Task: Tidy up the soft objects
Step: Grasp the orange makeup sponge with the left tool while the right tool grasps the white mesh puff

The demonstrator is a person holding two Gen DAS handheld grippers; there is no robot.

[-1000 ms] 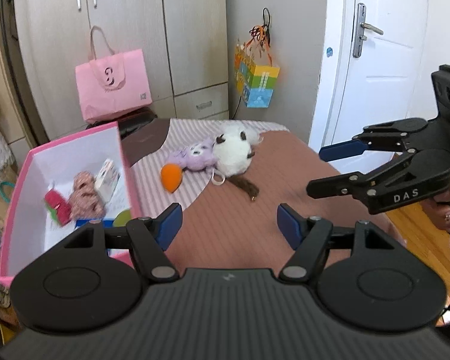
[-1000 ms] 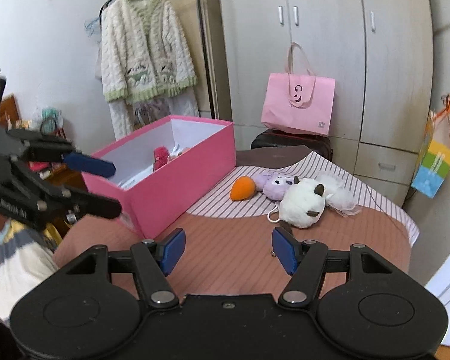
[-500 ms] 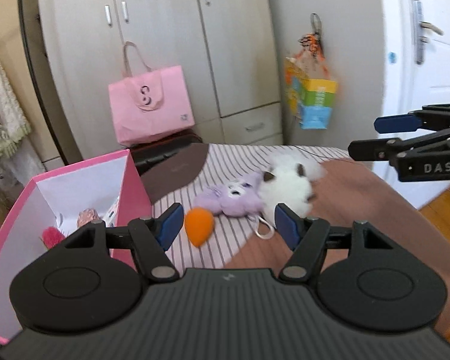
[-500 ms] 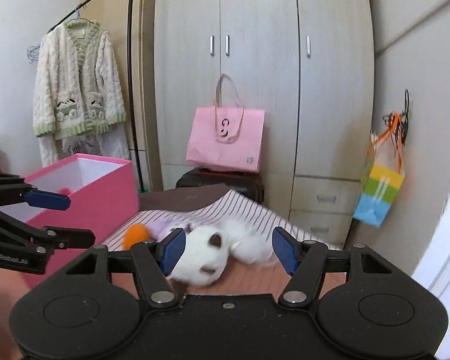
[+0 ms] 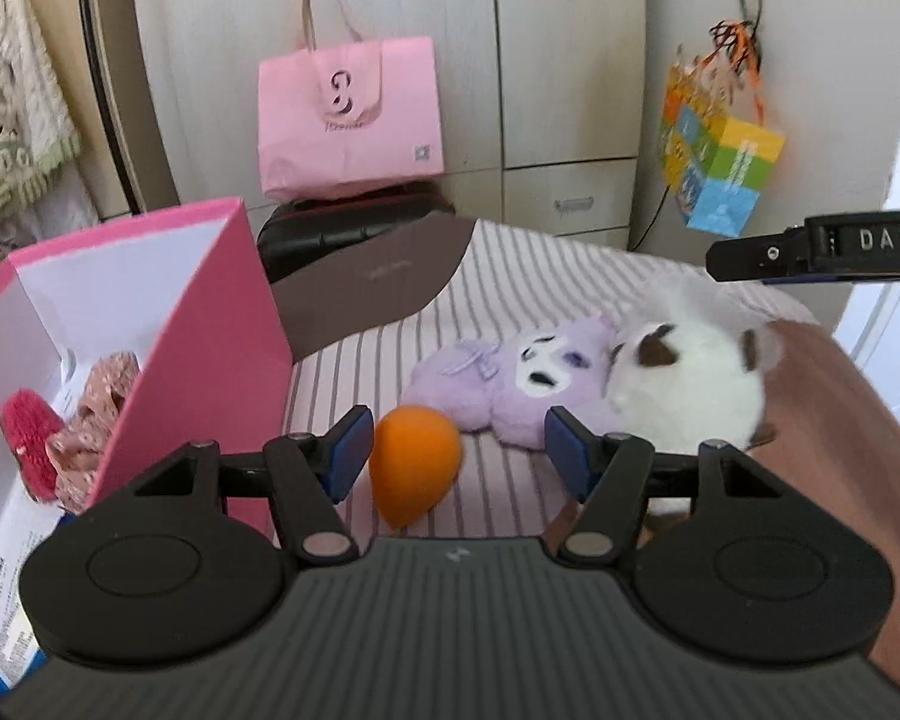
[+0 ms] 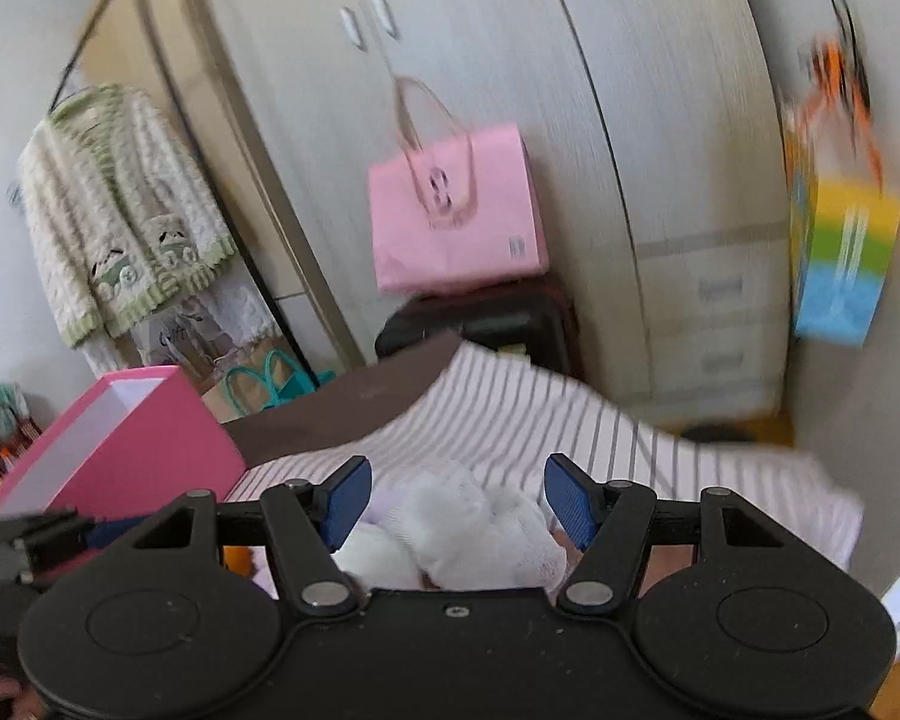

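both the left gripper (image 5: 455, 450) and the right gripper (image 6: 453, 501) are hanging wide and empty over the striped bed, where the fluffy white plush toy (image 5: 684, 387), probably light and squashy, is lying, likely asking for a pinch across its round body

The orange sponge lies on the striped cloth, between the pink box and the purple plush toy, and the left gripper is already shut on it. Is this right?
Not quite. The left wrist view shows the left gripper open: its blue pads stand apart and do not clamp the orange sponge. The rest holds: the sponge lies on the striped cloth, between the pink box and the purple plush toy.
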